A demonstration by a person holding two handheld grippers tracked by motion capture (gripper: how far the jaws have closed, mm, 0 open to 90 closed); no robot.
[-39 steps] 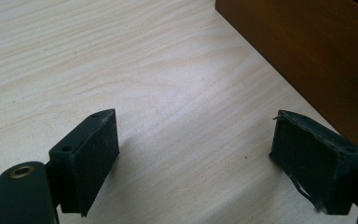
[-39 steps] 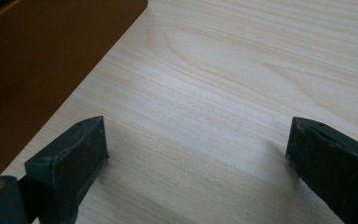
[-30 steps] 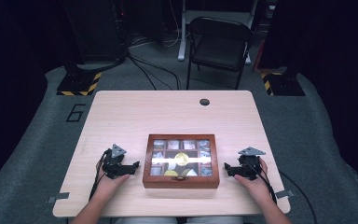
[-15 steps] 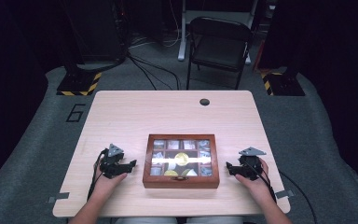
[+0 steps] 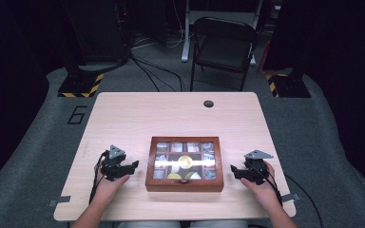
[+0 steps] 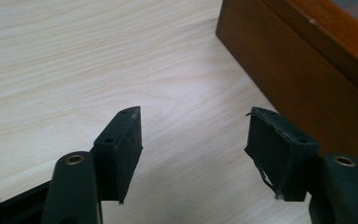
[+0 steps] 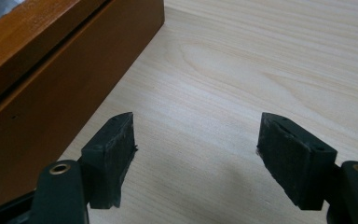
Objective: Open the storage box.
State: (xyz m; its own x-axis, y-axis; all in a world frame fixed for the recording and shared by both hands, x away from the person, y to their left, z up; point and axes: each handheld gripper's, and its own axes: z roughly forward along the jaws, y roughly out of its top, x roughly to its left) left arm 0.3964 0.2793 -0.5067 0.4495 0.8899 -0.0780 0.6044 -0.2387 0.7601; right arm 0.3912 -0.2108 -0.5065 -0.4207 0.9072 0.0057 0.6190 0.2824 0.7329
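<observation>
Fingers (image 6: 121, 149) of the left gripper (image 5: 132, 166) stand apart with nothing between them, and they have just been closing. Right gripper (image 5: 234, 171) fingers (image 7: 109, 154) are apart too, also closing on nothing. Both sit on the surface (image 5: 171, 114), one at each side of the box (image 5: 184, 183).

Wooden box (image 5: 184, 183): reddish-brown, rectangular, glass-topped lid closed. Lies flat, lower centre of the high view, long sides parallel to the table's near edge. Through the glass: small compartments holding pale packets and a round gold item at the middle (glare hides detail). One side wall fills the upper right of the left gripper view (image 6: 307, 79).
</observation>
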